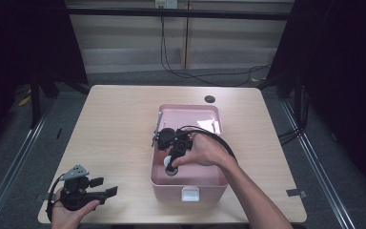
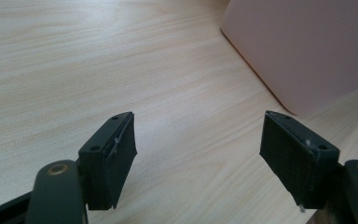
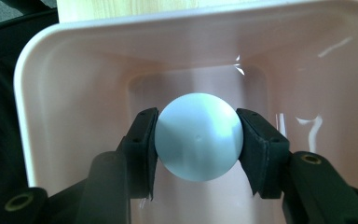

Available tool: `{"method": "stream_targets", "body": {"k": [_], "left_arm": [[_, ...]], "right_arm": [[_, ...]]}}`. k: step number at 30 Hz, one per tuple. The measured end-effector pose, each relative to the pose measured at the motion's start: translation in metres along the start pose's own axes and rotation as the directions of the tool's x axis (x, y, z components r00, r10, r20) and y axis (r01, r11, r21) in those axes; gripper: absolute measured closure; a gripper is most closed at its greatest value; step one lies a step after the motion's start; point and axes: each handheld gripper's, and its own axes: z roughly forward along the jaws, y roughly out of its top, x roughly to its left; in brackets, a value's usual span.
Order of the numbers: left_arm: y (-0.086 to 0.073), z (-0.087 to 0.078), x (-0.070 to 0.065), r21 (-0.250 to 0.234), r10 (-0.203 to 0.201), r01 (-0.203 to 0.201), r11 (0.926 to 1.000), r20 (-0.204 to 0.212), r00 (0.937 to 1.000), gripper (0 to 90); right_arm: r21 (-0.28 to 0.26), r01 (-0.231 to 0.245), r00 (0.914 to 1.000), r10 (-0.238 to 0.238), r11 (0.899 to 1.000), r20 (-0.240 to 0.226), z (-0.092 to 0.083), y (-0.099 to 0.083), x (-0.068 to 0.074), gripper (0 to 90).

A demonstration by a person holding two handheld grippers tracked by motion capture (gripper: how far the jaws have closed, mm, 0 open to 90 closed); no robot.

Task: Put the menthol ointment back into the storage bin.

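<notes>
A pink plastic bin [image 1: 186,192] stands in the middle of the wooden table. My right gripper [image 1: 170,163] reaches down into the bin and is shut on a pale white ball [image 1: 167,161]. In the right gripper view the ball [image 3: 198,136] sits squeezed between the two black pads [image 3: 142,140], above the bin's floor [image 3: 196,79]. My left gripper [image 1: 110,192] rests at the table's front left corner, held low in a hand. In the left gripper view its jaws stand wide apart over bare wood, with the bin's outer wall [image 2: 303,46] ahead on the right.
A white latch [image 1: 190,194] sits on the bin's near wall. A dark round hole [image 1: 210,99] marks the table behind the bin. Cables [image 1: 195,76] run over the floor beyond the table's far edge. Bare tabletop [image 1: 114,124] lies left of the bin.
</notes>
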Motion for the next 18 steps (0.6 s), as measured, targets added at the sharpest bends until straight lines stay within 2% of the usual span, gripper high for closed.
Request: {"method": "stream_targets", "body": {"k": [4,18], "left_arm": [[0.0,0.001,-0.001,0.002,0.0,0.0,1.0,0.002,1.0,26.6],[0.0,0.001,-0.001,0.002,0.004,-0.004,1.0,-0.001,1.0,26.6]], "right_arm": [[0.013,-0.012,0.9999,0.012,1.0,-0.008,0.009,0.004,-0.005,51.2],[0.019,0.017,0.9994,-0.016,1.0,-0.029,0.023,0.011,-0.007,51.2]]}}
